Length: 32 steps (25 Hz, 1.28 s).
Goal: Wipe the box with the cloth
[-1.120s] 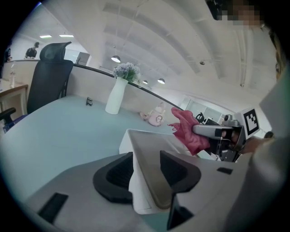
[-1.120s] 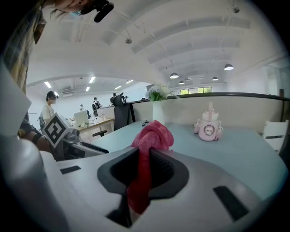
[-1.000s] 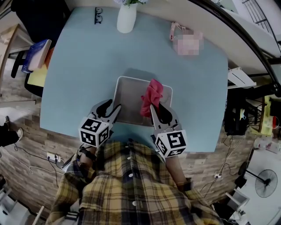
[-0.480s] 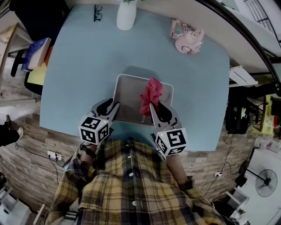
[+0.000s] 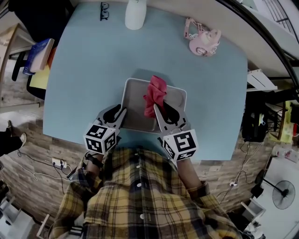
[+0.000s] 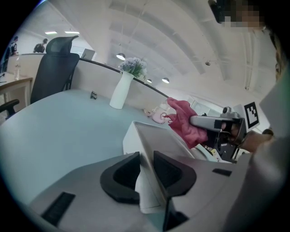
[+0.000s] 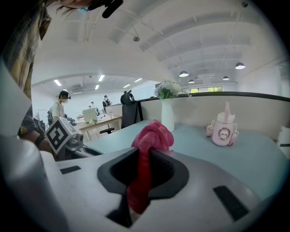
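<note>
Cloth (image 5: 154,92) over box (image 5: 133,100): we look down on a person in a plaid shirt (image 5: 135,196) at a light-blue table (image 5: 88,65), a gripper in each hand. The right gripper (image 5: 160,108) is clamped on the pink cloth, which bunches up beyond its jaws and hangs over the middle of the shallow grey box, toward the far rim. We cannot tell whether the cloth touches the box floor. The box sits close to the table's near edge, just in front of the person. The left gripper (image 6: 146,156) straddles the box's near left corner. Its jaws have just been closing, the wall stands between them, and we see both pads against it. Well beyond the box, along the table's far edge, stand a white vase (image 5: 135,13) of flowers, a pink bottle (image 5: 203,37) and a pair of glasses (image 5: 104,10).
</note>
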Motion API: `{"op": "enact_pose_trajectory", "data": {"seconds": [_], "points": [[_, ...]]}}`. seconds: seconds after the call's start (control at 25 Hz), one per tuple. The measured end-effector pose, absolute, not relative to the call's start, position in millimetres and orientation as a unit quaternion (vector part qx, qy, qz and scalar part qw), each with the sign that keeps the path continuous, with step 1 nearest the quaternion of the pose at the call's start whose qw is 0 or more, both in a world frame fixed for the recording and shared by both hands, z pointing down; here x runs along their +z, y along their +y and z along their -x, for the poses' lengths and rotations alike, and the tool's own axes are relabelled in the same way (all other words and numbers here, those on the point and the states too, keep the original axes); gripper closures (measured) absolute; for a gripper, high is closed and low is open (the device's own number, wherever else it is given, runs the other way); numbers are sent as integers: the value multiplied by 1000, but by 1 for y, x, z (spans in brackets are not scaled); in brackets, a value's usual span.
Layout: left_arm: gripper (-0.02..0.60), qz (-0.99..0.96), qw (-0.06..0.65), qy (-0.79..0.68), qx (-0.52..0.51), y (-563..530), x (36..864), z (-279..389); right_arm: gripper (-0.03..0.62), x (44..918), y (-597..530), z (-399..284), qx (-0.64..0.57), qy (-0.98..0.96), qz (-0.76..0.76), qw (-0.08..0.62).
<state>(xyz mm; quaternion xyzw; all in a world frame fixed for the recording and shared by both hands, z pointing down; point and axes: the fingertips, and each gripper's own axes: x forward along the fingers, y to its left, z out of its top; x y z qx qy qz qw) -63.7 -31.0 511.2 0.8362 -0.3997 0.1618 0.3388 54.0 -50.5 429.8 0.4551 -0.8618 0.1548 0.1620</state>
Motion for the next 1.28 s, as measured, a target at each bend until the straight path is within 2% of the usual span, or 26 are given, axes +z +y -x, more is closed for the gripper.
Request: {"op": "enact_pose_trajectory", "data": {"seconds": [0.32, 0.56, 0.96, 1.28], "points": [[491, -837, 321, -400, 188, -32, 513, 61, 530, 437, -77, -17, 123, -889, -398, 193], [489, -838, 319, -402, 188, -32, 513, 62, 530, 461, -90, 22, 87, -900, -337, 264], [489, -838, 319, -401, 185, -32, 513, 62, 530, 499, -109, 31, 5, -876, -288, 387], [488, -839, 317, -401, 186, -32, 513, 60, 530, 502, -109, 29, -7, -874, -275, 400]]}}
